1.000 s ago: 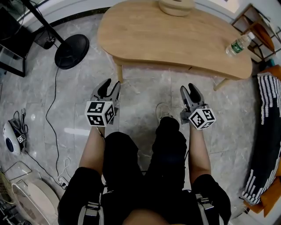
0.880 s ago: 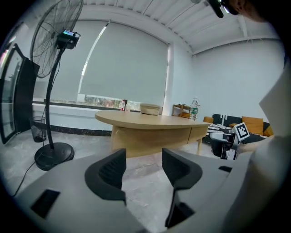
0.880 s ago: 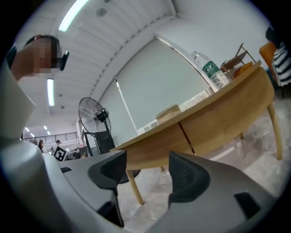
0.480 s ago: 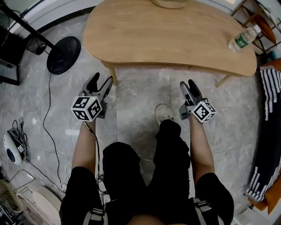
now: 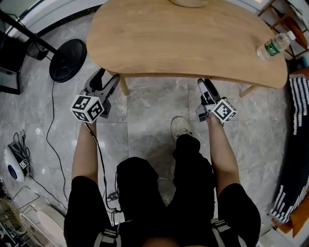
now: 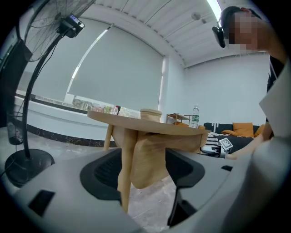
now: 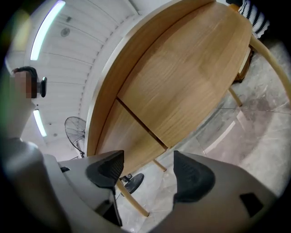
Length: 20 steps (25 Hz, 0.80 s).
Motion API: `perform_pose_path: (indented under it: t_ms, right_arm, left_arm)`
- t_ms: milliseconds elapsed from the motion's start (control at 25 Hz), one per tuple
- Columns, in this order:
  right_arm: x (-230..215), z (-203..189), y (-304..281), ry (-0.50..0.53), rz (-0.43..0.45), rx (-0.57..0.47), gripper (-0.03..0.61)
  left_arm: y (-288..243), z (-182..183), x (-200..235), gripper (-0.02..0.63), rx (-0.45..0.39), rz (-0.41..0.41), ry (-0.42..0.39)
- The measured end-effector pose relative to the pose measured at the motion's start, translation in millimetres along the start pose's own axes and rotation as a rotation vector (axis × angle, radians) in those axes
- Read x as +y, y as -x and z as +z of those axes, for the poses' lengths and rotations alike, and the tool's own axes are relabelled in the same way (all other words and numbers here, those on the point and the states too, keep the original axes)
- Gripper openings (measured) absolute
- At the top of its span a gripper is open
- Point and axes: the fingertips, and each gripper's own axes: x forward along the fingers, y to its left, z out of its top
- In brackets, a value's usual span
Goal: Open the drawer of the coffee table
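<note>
The wooden coffee table (image 5: 183, 38) stands on the stone floor ahead of me. My left gripper (image 5: 102, 79) is just short of its front edge, beside the left leg (image 5: 124, 86), and its jaws are opening with nothing between them. In the left gripper view the left gripper (image 6: 143, 175) looks at that leg (image 6: 125, 177) and a wooden box (image 6: 154, 159) hanging under the top. My right gripper (image 5: 206, 83) is open and empty, its tips at the table's edge. The right gripper (image 7: 148, 175) views the underside, where a dark seam bounds the drawer panel (image 7: 182, 86).
A water bottle (image 5: 273, 47) stands on the table's right end and a bowl (image 5: 188, 2) at its far edge. A fan's round base (image 5: 67, 60) and a cable (image 5: 50, 125) lie to the left. My shoe (image 5: 180, 128) rests between the grippers. A striped cushion (image 5: 297, 106) lies at the right.
Both grippers have moved forward to the table's front edge, and both pairs of jaws have spread wider. The left one has drifted left; the right one has rolled.
</note>
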Motion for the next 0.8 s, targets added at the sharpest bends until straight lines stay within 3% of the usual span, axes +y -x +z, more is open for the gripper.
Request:
perform_pose_path:
  t_ms: [160, 320, 800]
  right_arm:
    - [3.7, 8.8, -12.7, 0.016, 0.043, -0.002, 0.337]
    - [3.1, 9.3, -19.5, -0.030, 0.115, -0.014, 0.314]
    - [17.2, -7.8, 18.2, -0.100, 0.122, 0.017, 0.282]
  left_arm:
    - [-15.2, 1.3, -4.0, 0.288, 0.017, -0.057, -0.054]
    - [-30.9, -3.0, -13.5, 0.289, 0.047, -0.108, -0.075]
    - [3.2, -12.0, -34.0, 0.268, 0.054, -0.137, -0.101]
